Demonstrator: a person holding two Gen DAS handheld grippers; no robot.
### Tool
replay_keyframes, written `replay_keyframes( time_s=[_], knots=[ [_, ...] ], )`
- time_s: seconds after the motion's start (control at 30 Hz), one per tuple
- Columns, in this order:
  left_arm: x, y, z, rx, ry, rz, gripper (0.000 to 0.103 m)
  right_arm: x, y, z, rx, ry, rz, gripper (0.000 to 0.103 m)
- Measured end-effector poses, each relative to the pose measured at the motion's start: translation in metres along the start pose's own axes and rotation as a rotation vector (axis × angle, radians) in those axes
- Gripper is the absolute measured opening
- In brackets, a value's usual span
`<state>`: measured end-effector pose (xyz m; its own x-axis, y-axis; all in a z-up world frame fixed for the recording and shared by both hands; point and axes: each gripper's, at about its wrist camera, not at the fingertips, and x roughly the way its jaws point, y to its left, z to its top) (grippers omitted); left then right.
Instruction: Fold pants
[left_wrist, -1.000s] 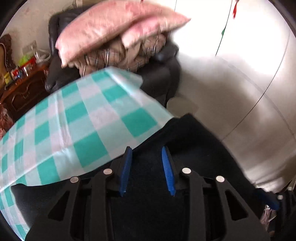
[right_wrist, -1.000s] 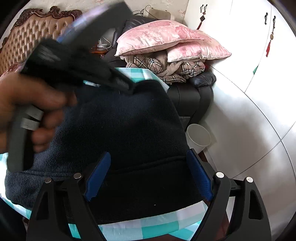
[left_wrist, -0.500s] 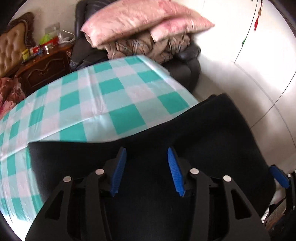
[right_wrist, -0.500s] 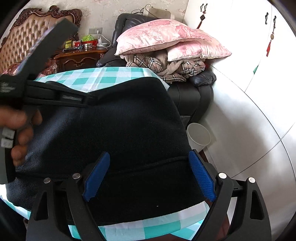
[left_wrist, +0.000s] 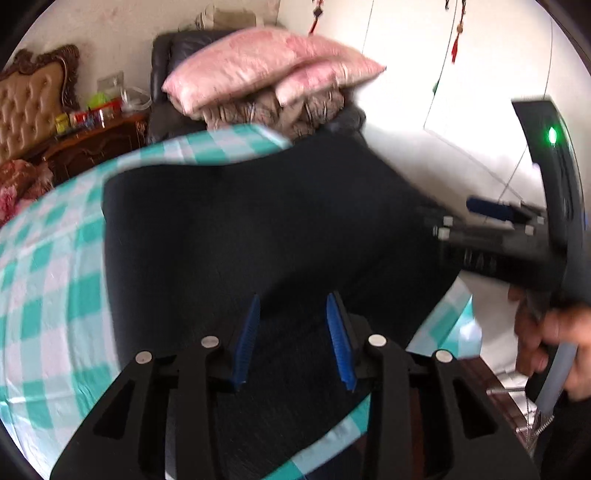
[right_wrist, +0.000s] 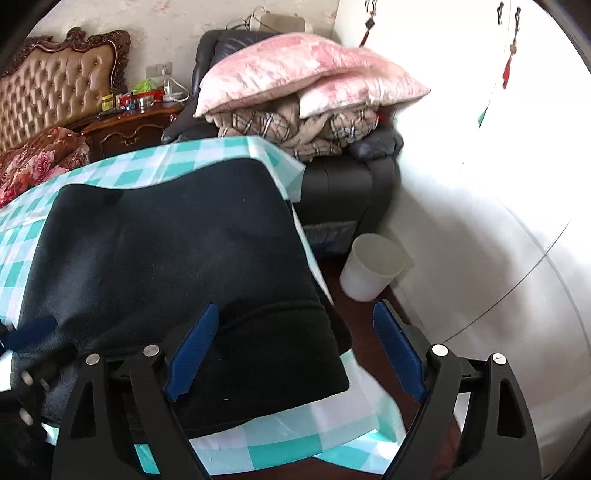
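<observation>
The dark navy pants (left_wrist: 258, 229) lie folded flat on the teal-checked table (left_wrist: 48, 280); they also show in the right wrist view (right_wrist: 166, 258). My left gripper (left_wrist: 291, 321) hovers over their near edge, jaws open and empty. My right gripper (right_wrist: 295, 332) is wide open and empty over the pants' right corner near the table edge. The right gripper also shows at the right of the left wrist view (left_wrist: 491, 210), and the left gripper's blurred fingers (right_wrist: 33, 328) show at the lower left of the right wrist view.
A dark armchair (right_wrist: 343, 177) behind the table holds pink pillows (right_wrist: 295, 70) and plaid bedding. A white bin (right_wrist: 369, 266) stands on the floor to the right, by white wardrobe doors (right_wrist: 498, 166). A wooden nightstand (right_wrist: 129, 129) and a bed headboard stand at the back left.
My left gripper has swung back and to the left, off the pants' top, and now sits at their near edge. The right gripper has barely moved and stays open.
</observation>
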<state>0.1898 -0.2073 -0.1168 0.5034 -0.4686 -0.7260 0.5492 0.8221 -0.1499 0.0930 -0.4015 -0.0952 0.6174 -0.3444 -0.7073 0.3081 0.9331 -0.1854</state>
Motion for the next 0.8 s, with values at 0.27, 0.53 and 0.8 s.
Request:
replay_keyframes(
  time_s=[0.27,0.53,0.8],
  knots=[
    [0.001,0.001,-0.005,0.0,-0.008,0.0,0.038,0.011,-0.004,-0.004,0.019,0.024,0.027,0.082],
    [0.0,0.018,0.039,-0.031,-0.075,0.037,0.038,0.014,-0.005,-0.005,0.026,0.026,0.037,0.083],
    [0.066,0.047,0.133,-0.042,-0.03,0.102,0.038,0.015,-0.006,-0.005,0.032,0.029,0.046,0.083]
  ],
)
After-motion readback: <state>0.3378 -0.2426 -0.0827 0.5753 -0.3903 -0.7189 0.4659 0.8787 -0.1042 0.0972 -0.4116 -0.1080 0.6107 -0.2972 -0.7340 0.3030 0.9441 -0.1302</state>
